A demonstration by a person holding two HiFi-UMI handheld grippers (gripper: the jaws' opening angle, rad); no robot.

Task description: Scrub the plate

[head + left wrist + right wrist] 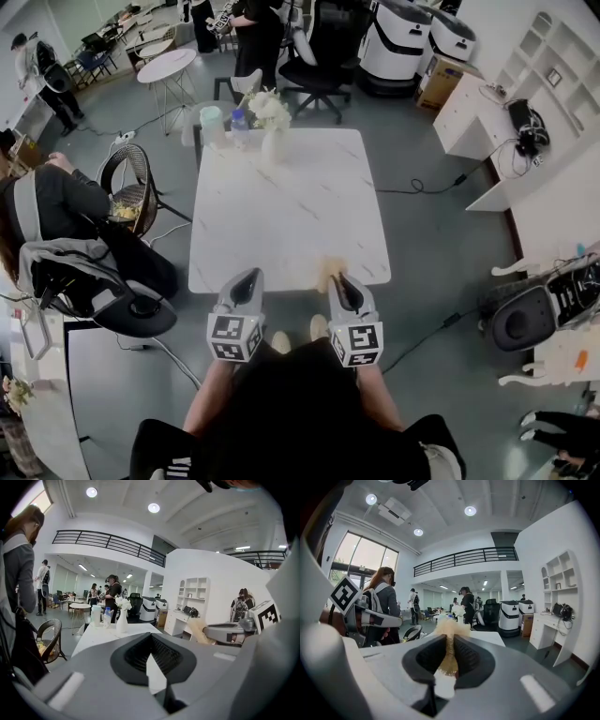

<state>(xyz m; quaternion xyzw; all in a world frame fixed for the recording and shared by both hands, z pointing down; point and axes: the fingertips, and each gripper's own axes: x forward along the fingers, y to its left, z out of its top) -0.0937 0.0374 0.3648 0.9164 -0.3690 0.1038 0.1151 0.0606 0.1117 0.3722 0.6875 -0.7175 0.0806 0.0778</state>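
Holding both grippers low at the near, 6 o'clock edge of the white marble tabletop [291, 216]. Pressing the fingers of the left gripper [246, 283] flat together at 7 o'clock, with nothing between them. Pinching a tan fibrous scrubber [449, 629] in the fingers of the right gripper [345, 287] at 5 o'clock, with its tuft poking out past the tips toward the tabletop. Cannot tell where the plate sits. Looking out to 12 o'clock on the far edge and spotting a white vase [273, 145] of white flowers. Finding just beside it, toward 11 o'clock, a small bottle [240, 127] and a pale jug [213, 125]. Catching a wicker chair [131, 192] off the tabletop at 9 o'clock and, farther out at 11 o'clock, a small round table [167, 66].
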